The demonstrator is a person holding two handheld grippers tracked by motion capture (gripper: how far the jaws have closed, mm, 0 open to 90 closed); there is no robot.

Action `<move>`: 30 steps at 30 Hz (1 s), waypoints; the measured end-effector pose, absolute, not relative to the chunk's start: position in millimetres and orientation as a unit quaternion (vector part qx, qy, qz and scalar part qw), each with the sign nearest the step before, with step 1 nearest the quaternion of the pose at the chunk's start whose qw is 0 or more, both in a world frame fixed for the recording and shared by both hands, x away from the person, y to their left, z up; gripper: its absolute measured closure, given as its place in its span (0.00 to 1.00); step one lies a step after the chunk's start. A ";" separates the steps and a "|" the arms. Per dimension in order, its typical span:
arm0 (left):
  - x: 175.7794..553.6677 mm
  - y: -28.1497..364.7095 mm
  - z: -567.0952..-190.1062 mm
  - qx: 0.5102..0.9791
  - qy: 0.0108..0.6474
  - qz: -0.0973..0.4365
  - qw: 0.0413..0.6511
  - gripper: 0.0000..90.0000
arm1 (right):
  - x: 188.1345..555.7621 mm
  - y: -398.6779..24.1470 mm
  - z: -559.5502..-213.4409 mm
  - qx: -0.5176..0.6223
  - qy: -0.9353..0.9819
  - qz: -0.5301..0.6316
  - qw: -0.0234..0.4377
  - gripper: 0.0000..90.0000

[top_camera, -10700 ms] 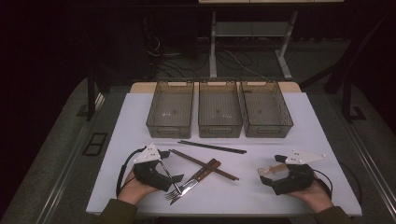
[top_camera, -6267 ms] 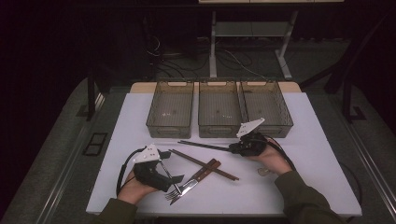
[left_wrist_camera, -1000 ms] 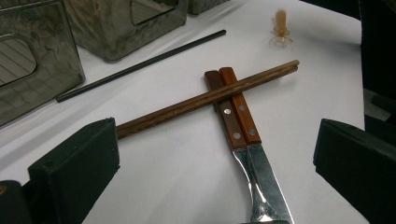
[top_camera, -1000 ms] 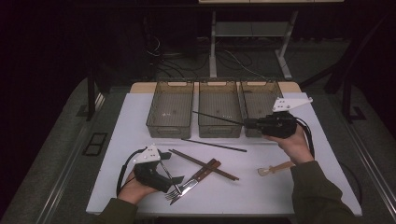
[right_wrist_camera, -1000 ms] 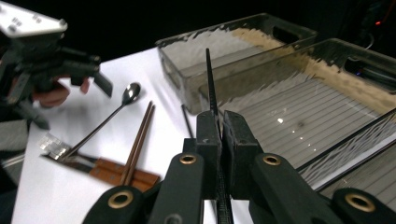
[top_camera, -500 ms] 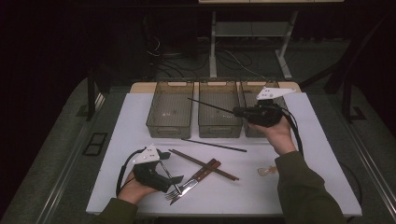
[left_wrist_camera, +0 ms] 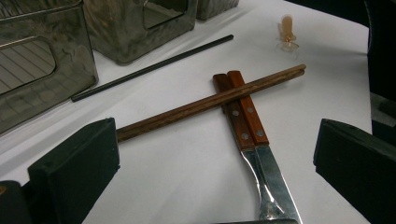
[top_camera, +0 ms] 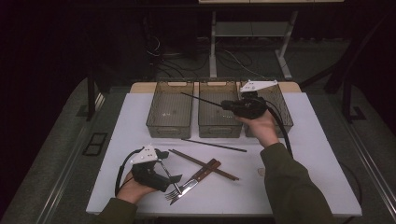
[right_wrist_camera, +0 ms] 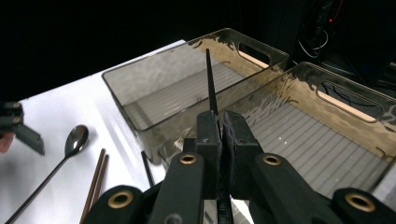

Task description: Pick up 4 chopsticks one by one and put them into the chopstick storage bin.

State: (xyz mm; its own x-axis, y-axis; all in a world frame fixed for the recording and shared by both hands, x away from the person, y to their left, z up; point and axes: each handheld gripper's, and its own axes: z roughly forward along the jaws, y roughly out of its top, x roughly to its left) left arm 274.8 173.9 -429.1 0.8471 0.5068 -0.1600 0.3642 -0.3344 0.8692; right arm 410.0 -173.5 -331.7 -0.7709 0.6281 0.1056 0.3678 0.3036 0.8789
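Observation:
My right gripper [top_camera: 225, 105] is shut on one end of a thin black chopstick [top_camera: 201, 99]. It hovers at the seam between the middle bin [top_camera: 219, 128] and the right bin [top_camera: 281, 100]. The chopstick [right_wrist_camera: 210, 79] sticks out past the jaws [right_wrist_camera: 222, 119] over the middle bin, its tip toward the left bin [top_camera: 170, 122]. A second black chopstick [top_camera: 214, 145] lies on the white table in front of the bins. My left gripper [top_camera: 169, 168] rests open at the front left. Between its wide jaws [left_wrist_camera: 217, 135] lie a wooden-handled knife and fork [left_wrist_camera: 247, 121].
A pair of brown wooden chopsticks [left_wrist_camera: 210, 100] lies across the knife and fork handles [top_camera: 205, 169]. A metal spoon [right_wrist_camera: 74, 140] lies by the left gripper. A small tan piece [left_wrist_camera: 286, 29] stands on the table near my right sleeve. All three clear bins look bare inside.
My right gripper has carried the black chopstick left and farther back, from over the right bin to the middle bin's edge. The left gripper has stayed still.

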 end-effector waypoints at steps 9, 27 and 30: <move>274.6 173.0 -428.6 0.815 0.264 0.068 0.511 0.00 | 422.5 -146.9 -338.0 0.321 0.798 0.492 0.133 0.95; 274.4 173.9 -427.1 0.815 0.257 0.063 0.516 0.00 | 446.1 -97.1 -357.2 0.323 0.812 0.469 0.129 0.95; 274.1 173.1 -427.2 0.813 0.257 0.062 0.519 0.00 | 449.5 -86.9 -359.2 0.321 0.815 0.464 0.130 0.95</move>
